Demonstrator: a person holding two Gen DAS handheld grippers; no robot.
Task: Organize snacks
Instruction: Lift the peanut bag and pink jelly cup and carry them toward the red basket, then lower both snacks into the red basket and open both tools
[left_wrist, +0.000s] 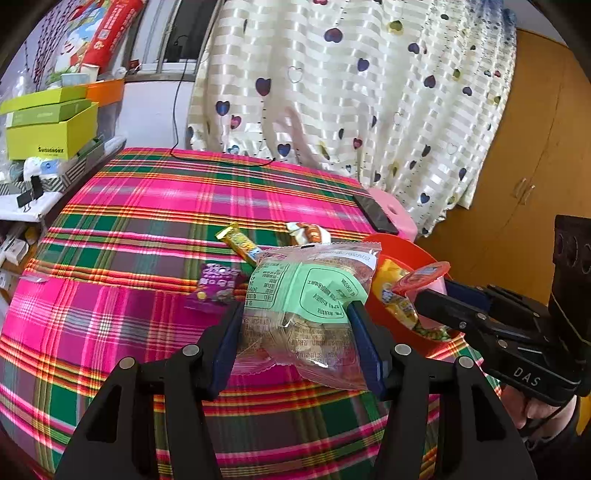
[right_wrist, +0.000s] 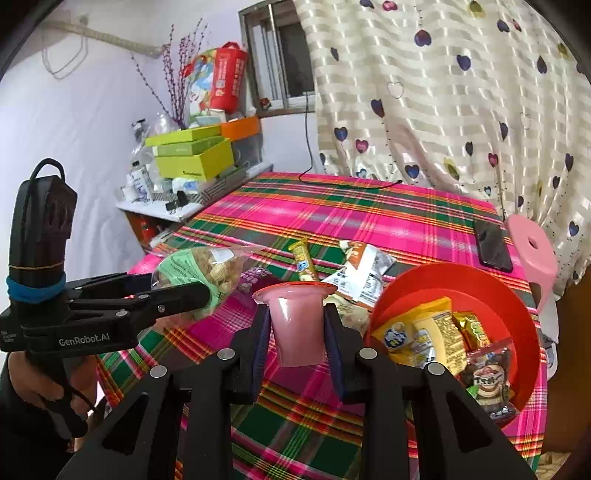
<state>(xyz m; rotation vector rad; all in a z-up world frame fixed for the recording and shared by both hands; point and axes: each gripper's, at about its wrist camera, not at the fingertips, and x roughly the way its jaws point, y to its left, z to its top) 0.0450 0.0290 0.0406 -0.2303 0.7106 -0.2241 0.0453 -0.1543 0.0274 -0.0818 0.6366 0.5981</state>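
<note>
My left gripper (left_wrist: 295, 310) is shut on a clear bag of biscuits with a green label (left_wrist: 306, 291), held above the plaid tablecloth (left_wrist: 147, 229). The right gripper (right_wrist: 295, 314) is shut on a pink jelly cup with a red lid (right_wrist: 297, 328), which stays upright just left of the red bowl (right_wrist: 513, 306). Several wrapped snacks lie in the bowl. On the cloth beyond lie a yellow bar (right_wrist: 304, 258), a white and orange packet (right_wrist: 364, 273) and a purple pack (left_wrist: 218, 284). In the right wrist view the left gripper (right_wrist: 184, 291) and its bag (right_wrist: 207, 266) show at the left.
A black phone (right_wrist: 493, 245) lies at the table's far right edge, beside a pink stool (right_wrist: 532, 240). Stacked green boxes (right_wrist: 195, 155) and clutter fill a shelf to the left. A heart-patterned curtain (right_wrist: 443, 110) hangs behind, and a black cable (right_wrist: 351, 182) crosses the far edge.
</note>
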